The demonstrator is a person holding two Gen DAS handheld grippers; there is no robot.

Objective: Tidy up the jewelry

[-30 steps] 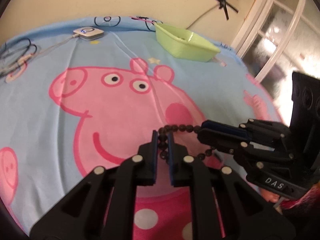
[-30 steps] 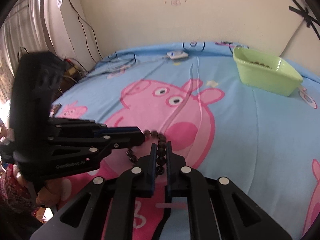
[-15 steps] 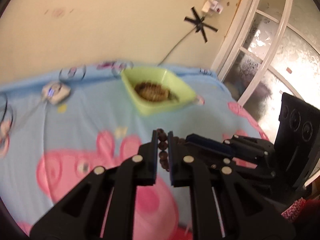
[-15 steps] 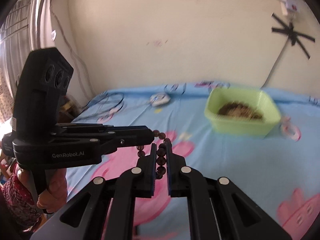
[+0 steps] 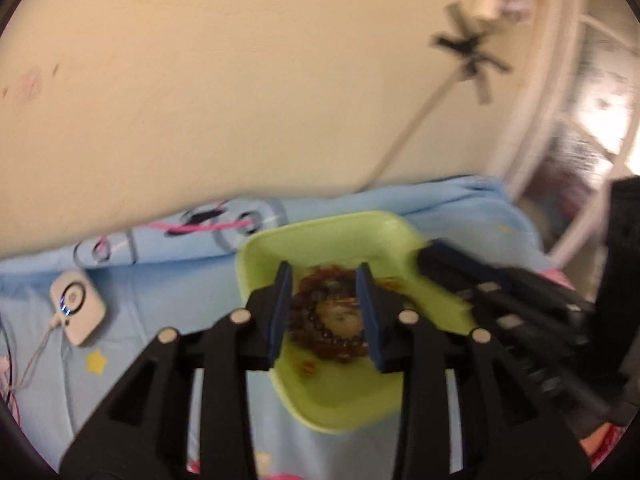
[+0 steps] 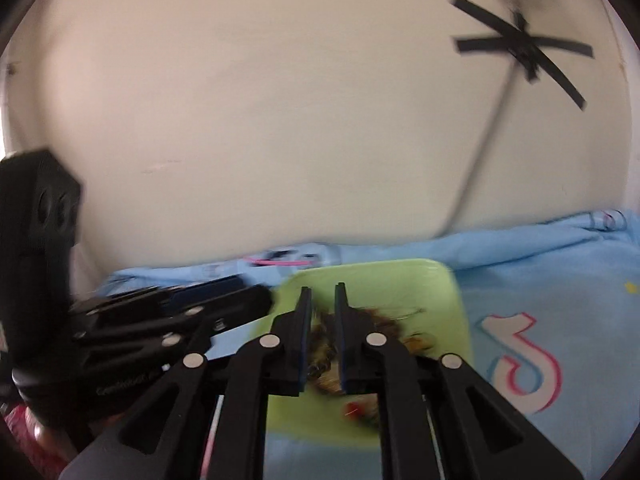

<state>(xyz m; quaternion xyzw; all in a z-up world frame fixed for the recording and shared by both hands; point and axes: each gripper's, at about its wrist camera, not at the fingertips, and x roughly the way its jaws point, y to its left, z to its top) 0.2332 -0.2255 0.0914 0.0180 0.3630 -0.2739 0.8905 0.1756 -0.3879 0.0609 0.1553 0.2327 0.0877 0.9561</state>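
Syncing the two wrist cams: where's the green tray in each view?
Left wrist: green tray sits lower centre, directly behind the open left gripper, with the bead pile showing between its fingers.
Right wrist: green tray is lower centre-right, behind the right gripper, whose fingers stand a little apart.
Shared landmark: the black tape cross on the wall, upper right in both.

Jewelry pile point(image 5: 326, 320) in tray blurred

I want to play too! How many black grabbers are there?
2. The left gripper is open over the green tub; the right gripper is beside it, also above the tub.
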